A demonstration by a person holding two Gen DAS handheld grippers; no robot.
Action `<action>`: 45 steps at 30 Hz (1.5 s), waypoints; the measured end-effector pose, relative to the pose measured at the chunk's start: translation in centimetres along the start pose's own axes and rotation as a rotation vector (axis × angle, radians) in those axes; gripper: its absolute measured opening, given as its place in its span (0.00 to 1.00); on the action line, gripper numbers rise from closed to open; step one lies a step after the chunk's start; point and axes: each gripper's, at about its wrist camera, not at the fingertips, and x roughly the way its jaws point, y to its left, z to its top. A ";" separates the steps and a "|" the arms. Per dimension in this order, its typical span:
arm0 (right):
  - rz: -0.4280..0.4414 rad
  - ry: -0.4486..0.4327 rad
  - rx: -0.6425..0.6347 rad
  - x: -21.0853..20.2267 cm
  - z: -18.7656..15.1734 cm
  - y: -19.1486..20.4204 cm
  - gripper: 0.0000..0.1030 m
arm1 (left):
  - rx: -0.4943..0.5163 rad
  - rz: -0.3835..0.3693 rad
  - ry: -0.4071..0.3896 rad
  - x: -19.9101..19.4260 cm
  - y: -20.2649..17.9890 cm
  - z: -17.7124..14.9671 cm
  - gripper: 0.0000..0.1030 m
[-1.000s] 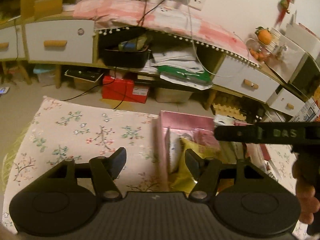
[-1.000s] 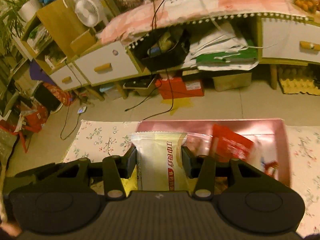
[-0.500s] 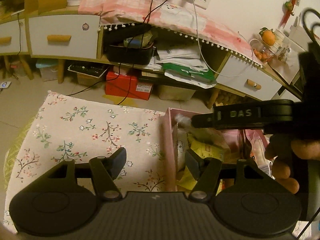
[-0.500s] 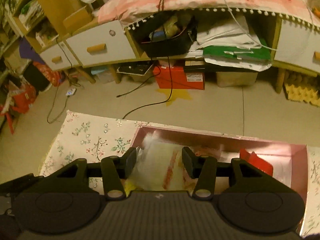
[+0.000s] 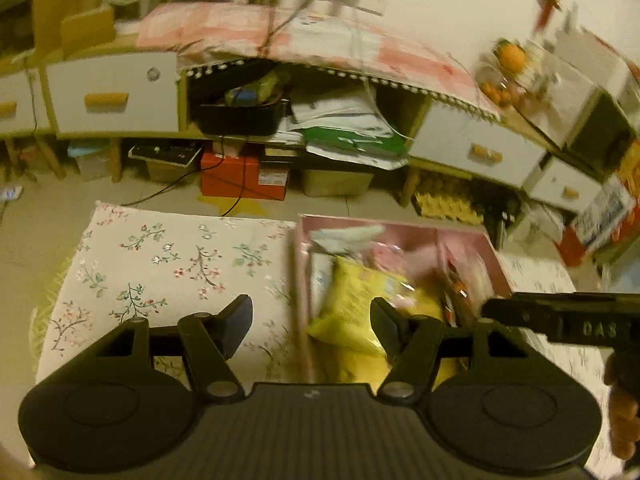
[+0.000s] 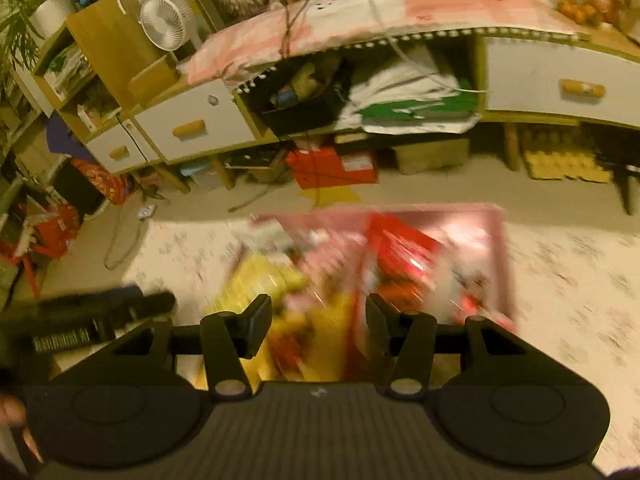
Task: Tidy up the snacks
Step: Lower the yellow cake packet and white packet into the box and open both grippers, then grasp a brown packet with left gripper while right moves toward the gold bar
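While both claws [image 5: 311, 318] [image 6: 318, 318] gape empty, blurred snacks [image 6: 400, 264] seemingly fill the pink box [image 5: 496, 258].

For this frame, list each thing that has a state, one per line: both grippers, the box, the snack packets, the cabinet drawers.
left gripper: open, holding nothing
right gripper: open, holding nothing, above the box
pink box: open-topped, with packets inside
yellow packet: lying in the box
red packet: in the box, blurred
white drawers: shut
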 end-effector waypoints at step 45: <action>-0.088 0.151 -0.118 -9.8 -14.8 -0.7 0.50 | -0.018 0.070 0.269 -1.0 -12.2 -20.7 0.89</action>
